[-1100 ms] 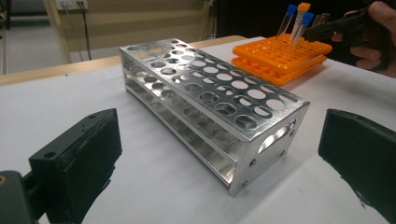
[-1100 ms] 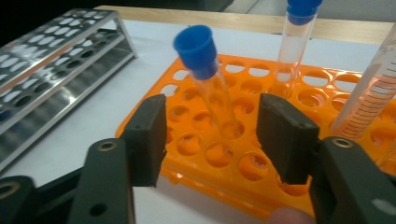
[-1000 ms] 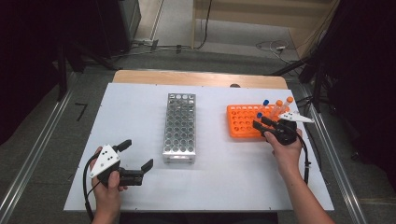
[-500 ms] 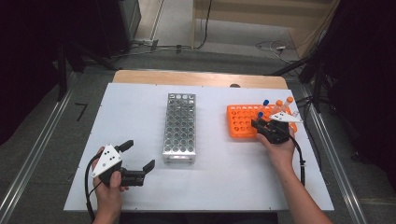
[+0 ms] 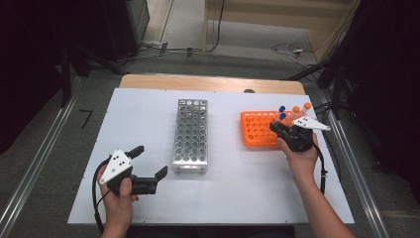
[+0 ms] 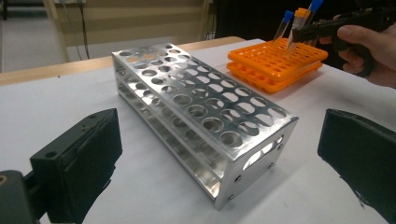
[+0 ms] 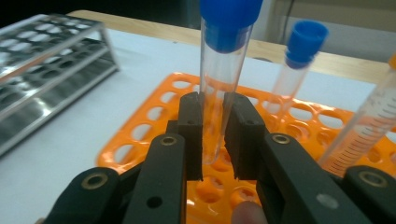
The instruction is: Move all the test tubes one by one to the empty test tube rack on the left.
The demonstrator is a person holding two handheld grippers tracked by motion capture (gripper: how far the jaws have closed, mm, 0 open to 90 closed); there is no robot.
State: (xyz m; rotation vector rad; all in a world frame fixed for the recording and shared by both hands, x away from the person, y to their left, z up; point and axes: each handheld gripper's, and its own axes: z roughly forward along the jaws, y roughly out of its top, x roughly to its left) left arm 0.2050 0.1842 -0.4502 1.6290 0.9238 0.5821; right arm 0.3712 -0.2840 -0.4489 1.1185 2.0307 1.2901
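Observation:
An orange tube rack point(image 5: 257, 130) sits right of centre on the white table and holds several capped tubes at its far right corner. My right gripper point(image 7: 213, 112) has just been closing and is now shut on a clear blue-capped tube point(image 7: 219, 84) that stands upright in the rack point(image 7: 149, 130). A second blue-capped tube point(image 7: 294, 74) and a graduated tube point(image 7: 369, 126) stand just behind it. In the high view the right gripper point(image 5: 277, 128) reaches over the rack's right edge. My left gripper point(image 5: 150, 160) is open and holds nothing, near the front left of the table.
A long metal tube rack point(image 5: 190, 134) with no tubes in it lies lengthwise in the table's middle, just ahead of the left gripper's jaws point(image 6: 196, 107). Cables trail from both grippers. The wooden far edge of the table point(image 5: 208, 82) borders the white top.
The right gripper's jaws have closed onto the blue-capped tube in the orange rack. The left hand and gripper have stayed put.

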